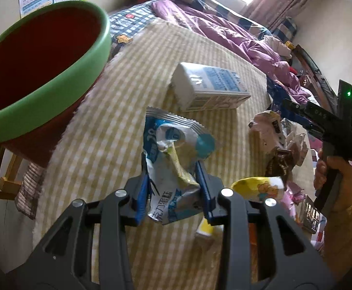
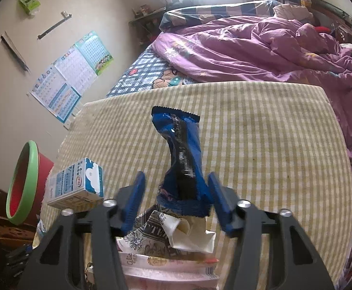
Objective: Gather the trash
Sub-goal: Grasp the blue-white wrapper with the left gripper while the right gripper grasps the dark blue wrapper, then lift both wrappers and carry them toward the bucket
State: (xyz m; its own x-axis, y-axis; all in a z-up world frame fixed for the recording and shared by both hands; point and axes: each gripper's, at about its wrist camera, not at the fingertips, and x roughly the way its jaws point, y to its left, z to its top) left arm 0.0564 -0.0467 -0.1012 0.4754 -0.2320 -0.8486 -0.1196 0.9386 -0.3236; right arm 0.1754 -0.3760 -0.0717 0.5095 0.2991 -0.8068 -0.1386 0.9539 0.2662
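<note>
My left gripper (image 1: 173, 171) is shut on a crumpled blue and white snack wrapper (image 1: 173, 159) and holds it above the checked table (image 1: 117, 125). A red bin with a green rim (image 1: 55, 72) stands close at the left. My right gripper (image 2: 176, 186) has its jaws apart around a dark blue wrapper (image 2: 183, 159); the wrapper touches the right finger, and the left finger looks apart from it. In the left wrist view the right gripper (image 1: 294, 113) hovers at the table's right side. A blue and white milk carton (image 1: 209, 87) lies on the table and also shows in the right wrist view (image 2: 76, 188).
More wrappers lie on the table: a brown and white pile (image 1: 272, 142), a yellow packet (image 1: 258, 186), and patterned paper bags (image 2: 166, 249) under my right gripper. A bed with a purple quilt (image 2: 260, 48) stands behind the table. The bin (image 2: 23, 183) sits off the table's left edge.
</note>
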